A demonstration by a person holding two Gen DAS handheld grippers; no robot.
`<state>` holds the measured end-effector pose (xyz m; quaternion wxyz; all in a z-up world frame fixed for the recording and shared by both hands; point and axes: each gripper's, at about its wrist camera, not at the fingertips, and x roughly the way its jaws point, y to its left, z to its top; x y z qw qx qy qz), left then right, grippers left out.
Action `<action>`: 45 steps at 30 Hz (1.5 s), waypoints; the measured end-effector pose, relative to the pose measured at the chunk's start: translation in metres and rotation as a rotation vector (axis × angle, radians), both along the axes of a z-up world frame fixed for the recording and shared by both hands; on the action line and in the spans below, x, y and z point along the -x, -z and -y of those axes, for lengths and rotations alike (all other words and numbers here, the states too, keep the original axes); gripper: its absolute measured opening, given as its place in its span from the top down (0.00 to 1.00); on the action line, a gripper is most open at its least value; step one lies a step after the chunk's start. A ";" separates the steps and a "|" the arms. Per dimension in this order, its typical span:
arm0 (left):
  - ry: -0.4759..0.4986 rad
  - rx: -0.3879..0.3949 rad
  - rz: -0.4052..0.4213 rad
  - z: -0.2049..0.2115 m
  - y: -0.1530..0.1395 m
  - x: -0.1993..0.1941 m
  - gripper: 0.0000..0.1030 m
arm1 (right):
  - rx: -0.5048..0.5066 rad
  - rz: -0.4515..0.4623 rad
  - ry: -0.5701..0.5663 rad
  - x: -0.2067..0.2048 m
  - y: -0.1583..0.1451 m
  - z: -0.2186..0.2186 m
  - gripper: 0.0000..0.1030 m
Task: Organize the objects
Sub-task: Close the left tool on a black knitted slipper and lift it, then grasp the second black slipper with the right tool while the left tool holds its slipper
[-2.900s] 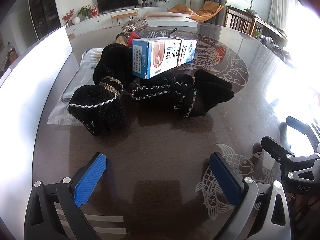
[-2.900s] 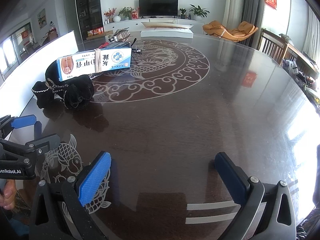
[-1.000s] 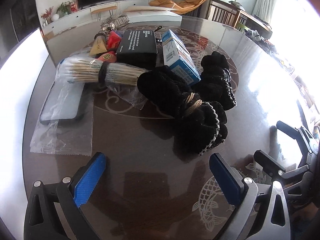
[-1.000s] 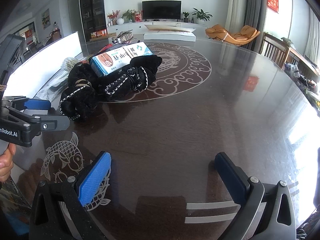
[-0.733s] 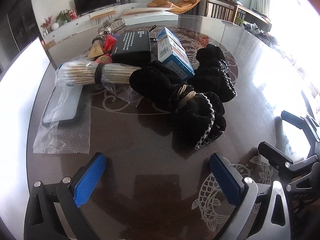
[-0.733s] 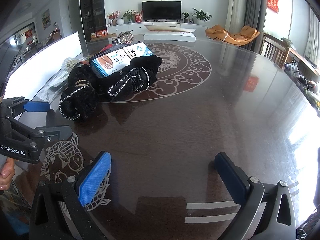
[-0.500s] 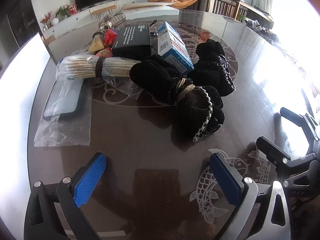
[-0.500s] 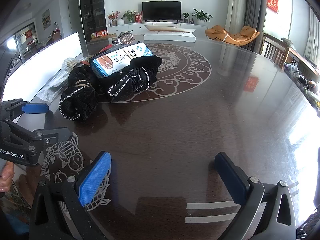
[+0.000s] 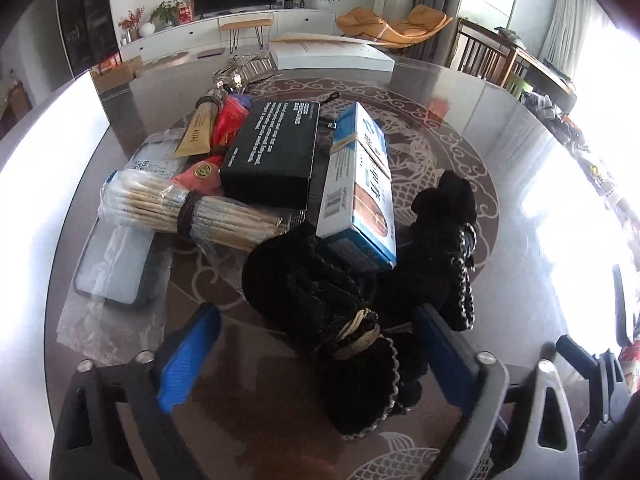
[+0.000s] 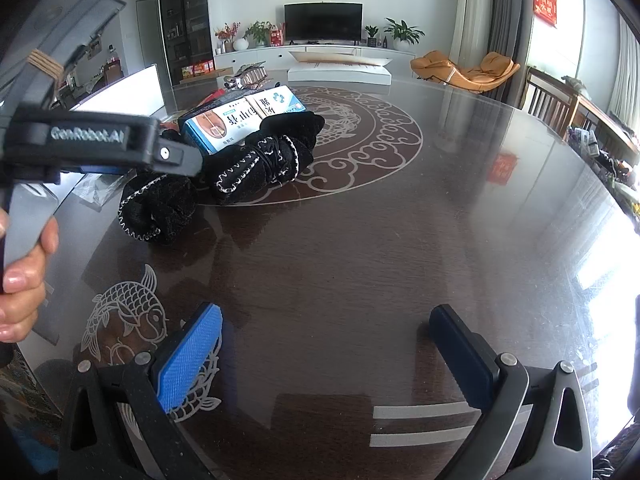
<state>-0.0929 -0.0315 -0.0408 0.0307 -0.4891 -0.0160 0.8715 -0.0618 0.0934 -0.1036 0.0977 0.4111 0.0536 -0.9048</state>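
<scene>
A pile of objects lies on the dark round table [image 10: 400, 240]. A rolled black fuzzy bundle tied with a rubber band [image 9: 320, 300] lies nearest, between the fingers of my open left gripper [image 9: 316, 356]; it also shows in the right wrist view [image 10: 160, 204]. A second black bundle [image 9: 444, 248] lies to its right. A blue and white box pair [image 9: 356, 184] rests on them. Behind are a black box [image 9: 276, 152], a bundle of sticks in plastic [image 9: 192, 208] and red and tan packets [image 9: 216, 128]. My right gripper [image 10: 324, 364] is open and empty over bare table.
A phone in a clear bag [image 9: 116, 268] lies at the left of the pile. A shiny foil item [image 9: 244, 68] sits at the far side. The left gripper's body and the hand holding it [image 10: 24, 264] fill the left of the right wrist view.
My left gripper has moved forward, and the near black bundle now lies between its fingers. My right gripper has stayed in place.
</scene>
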 end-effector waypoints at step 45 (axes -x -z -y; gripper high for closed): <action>0.103 -0.049 -0.020 0.058 0.001 -0.085 0.67 | 0.341 0.314 0.149 0.145 -0.035 0.025 0.23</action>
